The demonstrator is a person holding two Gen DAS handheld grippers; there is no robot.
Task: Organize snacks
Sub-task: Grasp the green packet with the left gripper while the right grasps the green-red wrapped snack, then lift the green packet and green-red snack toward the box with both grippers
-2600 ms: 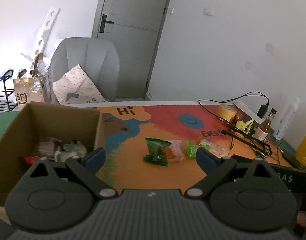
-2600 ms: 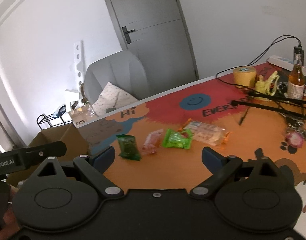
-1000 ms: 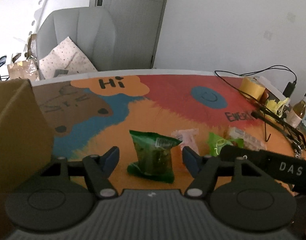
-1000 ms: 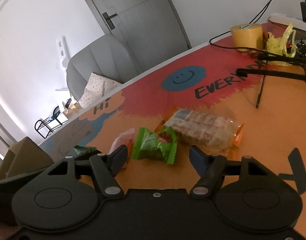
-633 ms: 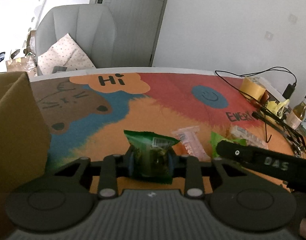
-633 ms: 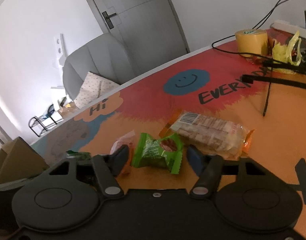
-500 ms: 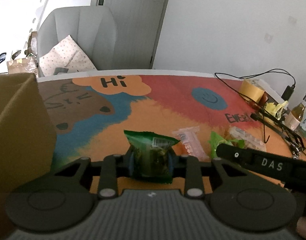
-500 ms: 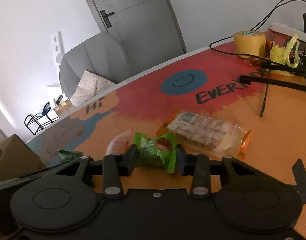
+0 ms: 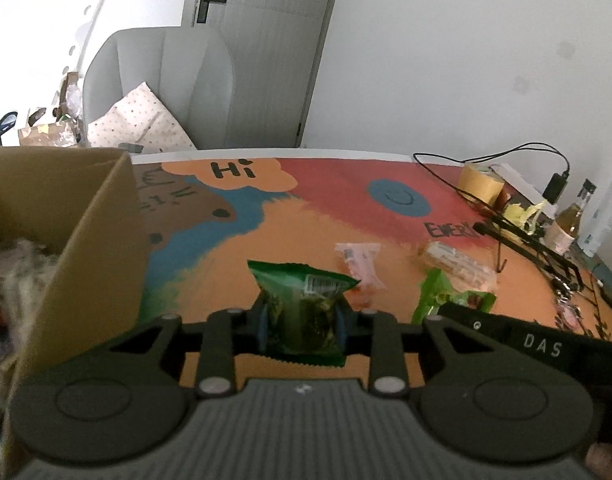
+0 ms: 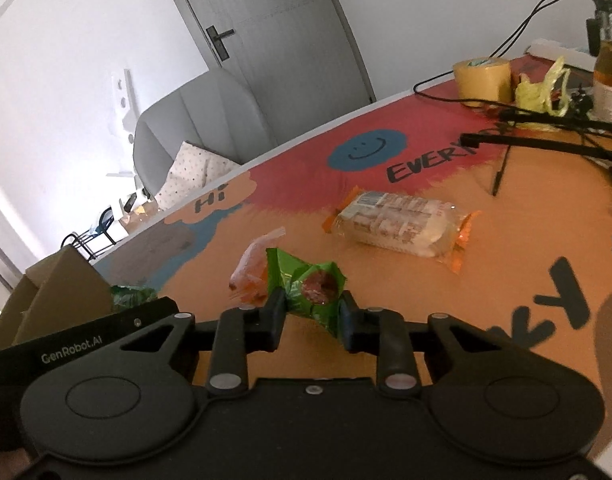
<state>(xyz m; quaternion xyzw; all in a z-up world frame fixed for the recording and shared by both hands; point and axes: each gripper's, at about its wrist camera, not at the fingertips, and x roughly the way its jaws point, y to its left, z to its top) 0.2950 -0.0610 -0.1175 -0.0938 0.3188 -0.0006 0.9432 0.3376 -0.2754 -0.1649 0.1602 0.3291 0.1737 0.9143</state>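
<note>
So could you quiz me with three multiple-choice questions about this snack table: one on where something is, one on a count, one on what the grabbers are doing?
1. Where is the cardboard box, seen from the left wrist?
A. left
B. right
C. far edge

2. How many snacks lie loose on the table mat?
A. one
B. two
C. four

3. The left gripper is:
A. open
B. shut, nothing held
C. shut on the dark green packet

Answers:
1 A, it fills the left side.
2 B, the pink packet and cracker pack.
3 C, pads squeeze it.
</note>
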